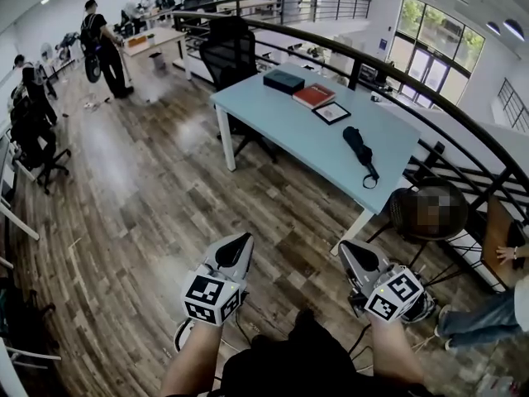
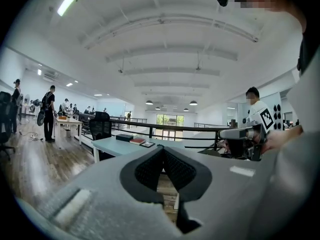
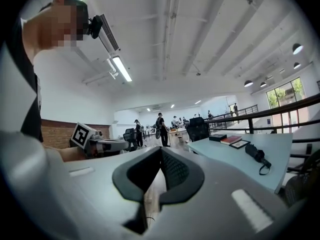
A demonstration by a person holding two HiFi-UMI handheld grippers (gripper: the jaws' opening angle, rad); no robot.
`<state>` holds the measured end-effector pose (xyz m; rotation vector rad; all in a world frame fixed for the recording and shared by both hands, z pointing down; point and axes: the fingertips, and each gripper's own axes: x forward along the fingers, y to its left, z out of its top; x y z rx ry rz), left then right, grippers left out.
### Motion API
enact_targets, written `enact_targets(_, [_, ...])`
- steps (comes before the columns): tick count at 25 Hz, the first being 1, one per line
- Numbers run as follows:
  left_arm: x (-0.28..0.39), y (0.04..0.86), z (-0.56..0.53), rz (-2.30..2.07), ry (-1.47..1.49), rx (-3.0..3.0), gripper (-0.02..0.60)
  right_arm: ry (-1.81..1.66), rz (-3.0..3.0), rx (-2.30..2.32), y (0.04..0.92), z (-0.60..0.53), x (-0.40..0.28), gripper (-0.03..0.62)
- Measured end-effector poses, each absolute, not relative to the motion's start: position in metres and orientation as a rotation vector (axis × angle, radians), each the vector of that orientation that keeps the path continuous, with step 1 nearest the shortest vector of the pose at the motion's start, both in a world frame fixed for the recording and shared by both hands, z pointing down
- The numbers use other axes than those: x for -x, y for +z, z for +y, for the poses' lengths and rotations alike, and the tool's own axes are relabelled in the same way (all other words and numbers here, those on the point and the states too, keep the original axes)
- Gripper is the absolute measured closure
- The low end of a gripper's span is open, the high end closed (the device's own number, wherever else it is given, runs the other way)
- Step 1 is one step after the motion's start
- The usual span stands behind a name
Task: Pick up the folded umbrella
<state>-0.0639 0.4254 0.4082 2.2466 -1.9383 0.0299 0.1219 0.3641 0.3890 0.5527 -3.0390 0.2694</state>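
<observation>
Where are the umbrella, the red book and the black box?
umbrella [image 1: 358, 145], head view, middle of its folded canopy.
red book [image 1: 314, 96], head view, its cover.
black box [image 1: 283, 81], head view, its lid.

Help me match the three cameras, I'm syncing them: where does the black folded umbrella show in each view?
Head view: the black folded umbrella lies right of centre, on the near end of the pale blue table.
Left gripper view: not made out; the left gripper covers that end of the table.
Right gripper view: far right, on the same table.
Shared landmark: the red book, farther along the table.
</observation>
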Motion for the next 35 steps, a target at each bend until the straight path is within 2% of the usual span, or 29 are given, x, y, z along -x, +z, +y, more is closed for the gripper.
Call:
enact_targets(8, [0.064, 0.427, 0.368, -1.869, 0.063, -2.254, 0.574, 0.352, -3.015, -0.559, 0.412, 0.313, -0.109, 0.592])
enact_targets(21, [0.065, 0.415, 0.209, -1.872, 0.115, -2.246, 0.574, 0.523, -3.041, -0.476, 0.424, 0.161, -0.097, 0.592])
enact_targets(35, [0.03, 0.404, 0.089, -1.794, 0.165, -2.341, 0.574, 0.623, -3.031, -0.58, 0.437, 0.061, -0.137, 0.592])
